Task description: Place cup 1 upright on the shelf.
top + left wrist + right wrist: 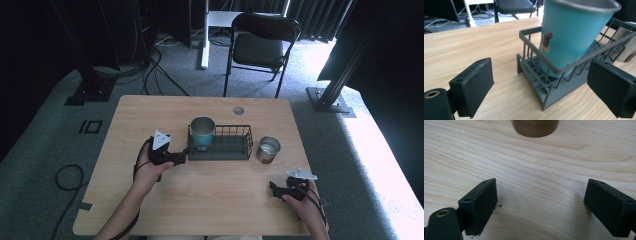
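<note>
A teal cup (202, 132) (571, 35) with a metal rim stands tilted in the left end of a dark wire rack (220, 143) (544, 82) on the wooden table (150, 115). My left gripper (184, 153) (540, 86) is just left of the rack's near corner, open, its jaws either side of that corner and touching nothing. A short metal cup (268, 149) (535, 127) stands right of the rack. My right gripper (272, 189) (540, 205) rests low over bare table near the front right, open and empty, pointing at that cup's base.
A black folding chair (260, 45) and a white desk leg (204, 35) stand beyond the table's far edge. Cables lie on the grey carpet at left. A round grommet (238, 110) is set in the tabletop near its far edge.
</note>
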A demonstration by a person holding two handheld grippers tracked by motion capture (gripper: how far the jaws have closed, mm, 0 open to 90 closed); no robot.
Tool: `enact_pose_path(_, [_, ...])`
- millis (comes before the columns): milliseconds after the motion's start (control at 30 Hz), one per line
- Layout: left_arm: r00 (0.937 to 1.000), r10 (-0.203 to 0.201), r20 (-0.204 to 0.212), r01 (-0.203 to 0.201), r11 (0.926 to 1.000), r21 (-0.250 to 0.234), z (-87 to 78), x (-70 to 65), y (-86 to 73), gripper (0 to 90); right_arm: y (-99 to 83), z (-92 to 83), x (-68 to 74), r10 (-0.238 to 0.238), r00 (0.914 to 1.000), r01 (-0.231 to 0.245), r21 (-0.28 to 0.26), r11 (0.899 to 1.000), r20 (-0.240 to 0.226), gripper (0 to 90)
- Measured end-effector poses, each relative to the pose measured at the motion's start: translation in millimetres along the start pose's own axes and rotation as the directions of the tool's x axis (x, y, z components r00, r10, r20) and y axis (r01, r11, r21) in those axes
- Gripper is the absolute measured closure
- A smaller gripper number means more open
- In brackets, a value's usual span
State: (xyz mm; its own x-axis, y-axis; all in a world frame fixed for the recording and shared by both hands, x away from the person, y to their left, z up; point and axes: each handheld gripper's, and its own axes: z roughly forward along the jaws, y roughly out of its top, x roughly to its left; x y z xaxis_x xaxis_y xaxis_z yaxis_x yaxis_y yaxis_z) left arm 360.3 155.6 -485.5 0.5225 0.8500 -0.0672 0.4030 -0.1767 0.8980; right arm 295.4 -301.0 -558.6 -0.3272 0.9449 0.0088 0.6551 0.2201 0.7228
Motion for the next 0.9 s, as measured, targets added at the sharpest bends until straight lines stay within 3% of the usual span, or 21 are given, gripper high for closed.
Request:
enact_pose_path(500, [1.0,-0.003,0.002,0.003,0.9996,0.028,-21.0,11.5,-18.5,7.6,0.0,0.0,0.0,-0.001,1.0,0.001,0.0,1.0,0.0,11.1])
enact_pose_path(900, [0.9999,-0.009,-0.005,0.01,0.9985,0.054,-41.7,23.0,-42.6,7.7,0.0,0.0,0.0,0.0,1.0,0.0,0.0,1.0,0.0,11.0])
